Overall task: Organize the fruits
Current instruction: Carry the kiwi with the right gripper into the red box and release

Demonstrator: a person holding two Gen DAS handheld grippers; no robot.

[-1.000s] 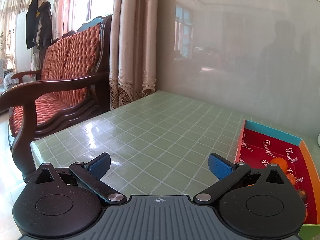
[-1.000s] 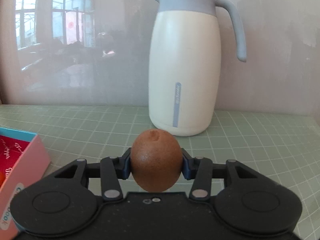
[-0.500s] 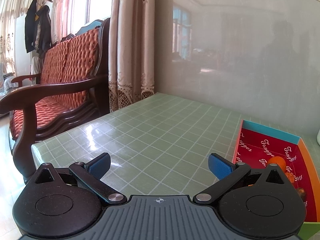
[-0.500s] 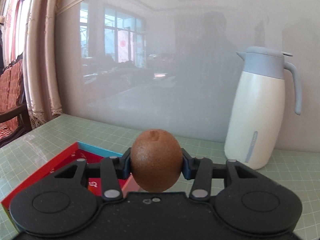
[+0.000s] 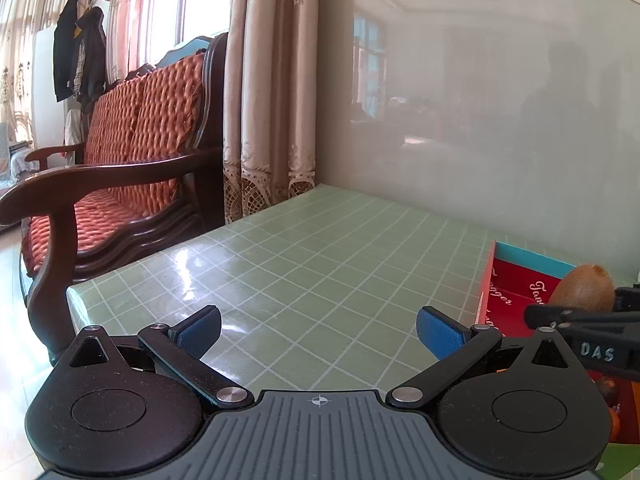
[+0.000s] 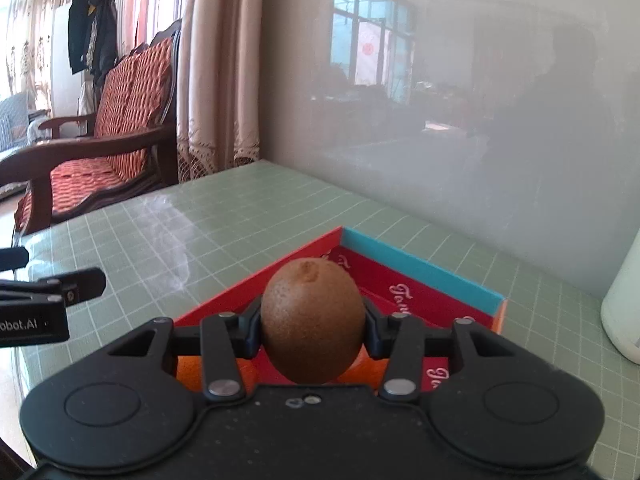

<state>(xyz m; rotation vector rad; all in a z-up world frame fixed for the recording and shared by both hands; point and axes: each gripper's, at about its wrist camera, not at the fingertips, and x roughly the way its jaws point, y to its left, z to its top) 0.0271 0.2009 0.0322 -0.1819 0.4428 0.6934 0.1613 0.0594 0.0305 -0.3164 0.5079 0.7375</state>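
- Right wrist view shows the right gripper [image 6: 313,330] squeezing a brown kiwi [image 6: 313,322] between its two fingers, one finger on each side of the fruit.
- The kiwi sits up in the air, over the near part of the red box [image 6: 424,270].
- The box is open on top. It has a blue wall at the back and white words on its red floor.
- A bit of orange fruit [image 6: 188,368] peeks out in the box, under the gripper. Most of it is hidden.
- The box rests on the green table [image 6: 224,216] with white squares.
- A white jug [image 6: 622,300] stands to the right of the box, close by.
- The left gripper [image 5: 318,330] waits to the left of the box, low over the table. Its blue fingers are wide apart and hold nothing.
- From the left wrist view, the kiwi shows above the box too.
- I think the step now is putting the kiwi in the box.
- Next, the right gripper should go down into a free spot in the box, away from the orange fruit, and then let go softly.
- If it lets go too high, the kiwi may roll or bump other fruit.
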